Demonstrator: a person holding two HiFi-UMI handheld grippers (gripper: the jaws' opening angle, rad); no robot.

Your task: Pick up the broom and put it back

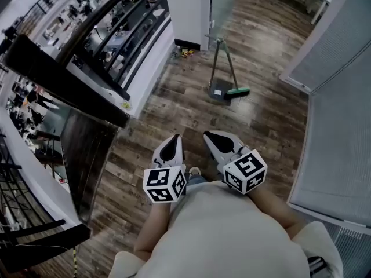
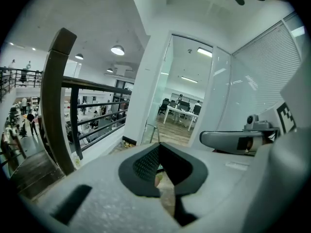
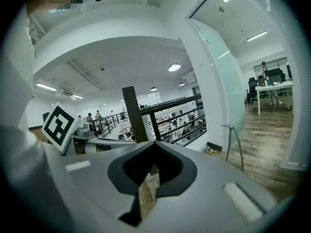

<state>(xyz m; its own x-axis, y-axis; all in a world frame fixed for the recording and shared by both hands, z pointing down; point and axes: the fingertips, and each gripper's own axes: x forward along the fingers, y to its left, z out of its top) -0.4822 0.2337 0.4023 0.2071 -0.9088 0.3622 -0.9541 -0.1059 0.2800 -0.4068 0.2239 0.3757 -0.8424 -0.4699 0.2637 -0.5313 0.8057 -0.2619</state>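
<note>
The broom (image 1: 237,91) stands on the wooden floor (image 1: 261,126) over by the white pillar (image 1: 188,10) and the frosted glass panel (image 1: 223,4). Its green head is down on the boards and its thin handle slants up to the left. A grey dustpan (image 1: 217,91) sits just beside the head, and its own handle rises to meet the broom's near the top. Both are well apart from the person, who is facing them from further back. The left hand-held gripper (image 1: 175,138) and the right hand-held gripper (image 1: 208,135) are held out side by side in front of the person's chest, pointing toward the broom. On each one the jaws are closed together with nothing between them, and only floor shows through the narrow slit. Off to the left a dark railing (image 1: 64,80) runs along the edge of the landing, with a lower level visible beyond it.
</note>
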